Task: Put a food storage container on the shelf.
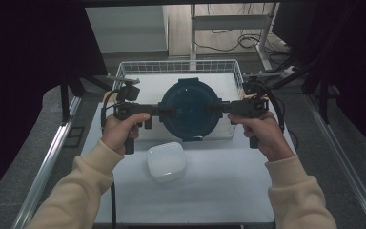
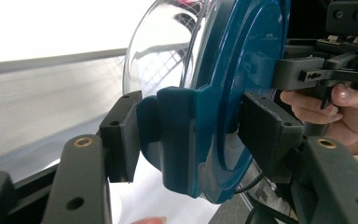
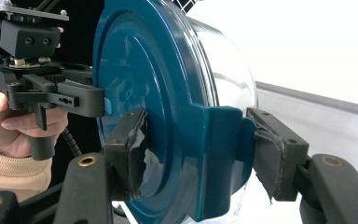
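A round clear container with a teal lid [image 1: 190, 109] hangs lid-up between my two grippers, above the wire basket [image 1: 176, 64]. My left gripper [image 1: 169, 110] is shut on the lid's left latch tab, and my right gripper [image 1: 214, 108] is shut on the right tab. In the left gripper view the left gripper [image 2: 191, 135] has its pads pressed on either side of a teal tab [image 2: 177, 135], and the glass bowl [image 2: 168, 51] bulges to the left. In the right gripper view the right gripper [image 3: 200, 149] clamps the opposite tab [image 3: 214, 154] in the same way.
A white square lidded box [image 1: 166, 161] sits on the white table [image 1: 219, 191] just in front of the basket. Metal frame rails run along both sides of the table. Dark curtains stand at the left and right.
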Demonstrator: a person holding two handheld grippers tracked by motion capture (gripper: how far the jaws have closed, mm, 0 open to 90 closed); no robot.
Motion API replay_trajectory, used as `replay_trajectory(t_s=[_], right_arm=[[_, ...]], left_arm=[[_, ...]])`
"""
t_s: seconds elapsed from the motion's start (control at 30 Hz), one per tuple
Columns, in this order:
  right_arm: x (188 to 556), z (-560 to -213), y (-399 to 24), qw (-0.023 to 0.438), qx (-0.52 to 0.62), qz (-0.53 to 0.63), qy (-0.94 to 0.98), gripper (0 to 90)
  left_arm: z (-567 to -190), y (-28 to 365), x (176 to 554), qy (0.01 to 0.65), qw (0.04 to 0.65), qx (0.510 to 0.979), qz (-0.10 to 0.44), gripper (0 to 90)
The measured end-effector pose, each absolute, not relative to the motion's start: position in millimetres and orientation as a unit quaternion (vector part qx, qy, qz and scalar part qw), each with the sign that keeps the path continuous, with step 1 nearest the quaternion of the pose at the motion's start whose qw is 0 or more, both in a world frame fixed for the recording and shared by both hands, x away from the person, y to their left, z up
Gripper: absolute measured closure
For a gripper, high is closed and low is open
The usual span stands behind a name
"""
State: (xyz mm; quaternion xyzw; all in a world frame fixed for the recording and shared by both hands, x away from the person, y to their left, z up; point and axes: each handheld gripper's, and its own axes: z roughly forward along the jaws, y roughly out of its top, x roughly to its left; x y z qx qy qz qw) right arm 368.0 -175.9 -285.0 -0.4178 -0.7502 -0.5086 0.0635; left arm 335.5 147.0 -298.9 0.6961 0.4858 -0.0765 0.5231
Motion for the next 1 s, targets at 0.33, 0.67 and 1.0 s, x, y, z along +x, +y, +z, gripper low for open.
replay_trajectory(t_s=[0.33, 0.67, 1.0], right_arm=[[377.1, -268.9, -169.9, 0.057, -0.414, -0.511, -0.751, 40.6], [389.4, -258.7, -162.7, 0.054, -0.412, -0.514, -0.75, 40.8], [406.5, -254.7, -159.3, 0.057, -0.415, -0.512, -0.75, 40.9]], left_arm=[[-284.8, 153.8, 345.7, 0.482, 0.524, 0.698, -0.075, 41.2], [-274.4, 161.3, 360.7, 0.479, 0.525, 0.699, -0.078, 41.2], [-270.5, 164.8, 379.1, 0.483, 0.525, 0.696, -0.084, 41.1]])
